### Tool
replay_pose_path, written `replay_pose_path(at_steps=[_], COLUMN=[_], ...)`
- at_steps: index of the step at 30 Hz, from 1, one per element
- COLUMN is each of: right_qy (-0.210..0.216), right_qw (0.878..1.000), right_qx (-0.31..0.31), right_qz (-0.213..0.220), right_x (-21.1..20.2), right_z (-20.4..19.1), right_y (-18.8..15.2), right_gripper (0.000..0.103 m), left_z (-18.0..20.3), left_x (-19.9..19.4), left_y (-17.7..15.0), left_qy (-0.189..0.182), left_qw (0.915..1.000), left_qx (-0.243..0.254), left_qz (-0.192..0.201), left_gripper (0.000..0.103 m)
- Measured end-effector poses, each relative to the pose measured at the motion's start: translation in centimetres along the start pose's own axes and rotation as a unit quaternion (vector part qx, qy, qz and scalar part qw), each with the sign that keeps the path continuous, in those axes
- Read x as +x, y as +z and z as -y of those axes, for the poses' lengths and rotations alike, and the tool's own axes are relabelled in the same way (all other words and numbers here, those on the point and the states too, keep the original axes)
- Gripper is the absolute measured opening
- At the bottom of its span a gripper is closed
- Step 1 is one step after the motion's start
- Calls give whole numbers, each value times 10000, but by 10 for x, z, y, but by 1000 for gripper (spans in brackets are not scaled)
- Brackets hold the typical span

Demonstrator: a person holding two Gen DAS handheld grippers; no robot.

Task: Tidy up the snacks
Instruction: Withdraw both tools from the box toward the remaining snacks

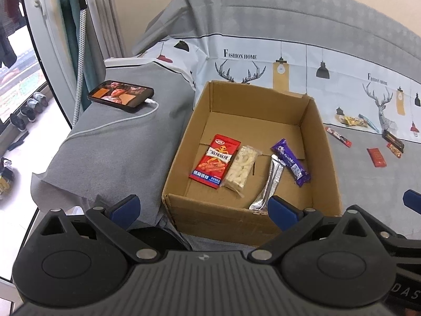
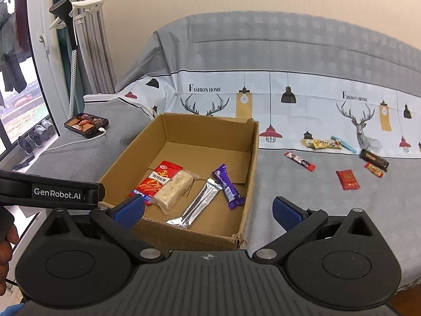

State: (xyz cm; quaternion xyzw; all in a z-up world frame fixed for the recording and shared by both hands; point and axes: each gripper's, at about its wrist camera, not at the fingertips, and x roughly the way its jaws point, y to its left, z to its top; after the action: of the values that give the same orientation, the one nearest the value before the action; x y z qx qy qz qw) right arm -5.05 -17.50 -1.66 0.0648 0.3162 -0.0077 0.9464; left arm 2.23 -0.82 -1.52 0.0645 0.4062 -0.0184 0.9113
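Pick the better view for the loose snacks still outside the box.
Right wrist view: the loose snacks lie spread across the grey bed cover right of the cardboard box, all separable. Left wrist view pushes the same group toward its warped right edge, smaller.

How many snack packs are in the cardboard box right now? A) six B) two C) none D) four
D: the cardboard box holds four packs side by side on its floor: a red spicy-strip pack, a pale clear-wrapped bar, a silver sachet and a purple bar. Both the left gripper and the right gripper are open and hold nothing.
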Motion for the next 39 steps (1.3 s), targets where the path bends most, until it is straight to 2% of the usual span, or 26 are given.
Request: replay_pose_path(at_steps=[10,19,30,39], right_qy=[-163,-506,-1292,-2129], right_qw=[9982,9935,9815,9611], right_qx=[582,999,1404,1758], right_qz=[61,206,182,39], right_x=[3,-1,6,29], right_z=[47,104,191,295], right_y=[-1,1,-4,-12], right_gripper=[102,102,102,102], left_z=[31,80,160,255], left_x=[3,11,34,88], left_y=[18,34,53,83], left_qy=[11,-134,-511,-933], left_qw=[9998,9987,9937,9845], left_qx=[170,452,943,1276], left_qz=[-128,-197,-339,-757], left_gripper=[103,103,103,103])
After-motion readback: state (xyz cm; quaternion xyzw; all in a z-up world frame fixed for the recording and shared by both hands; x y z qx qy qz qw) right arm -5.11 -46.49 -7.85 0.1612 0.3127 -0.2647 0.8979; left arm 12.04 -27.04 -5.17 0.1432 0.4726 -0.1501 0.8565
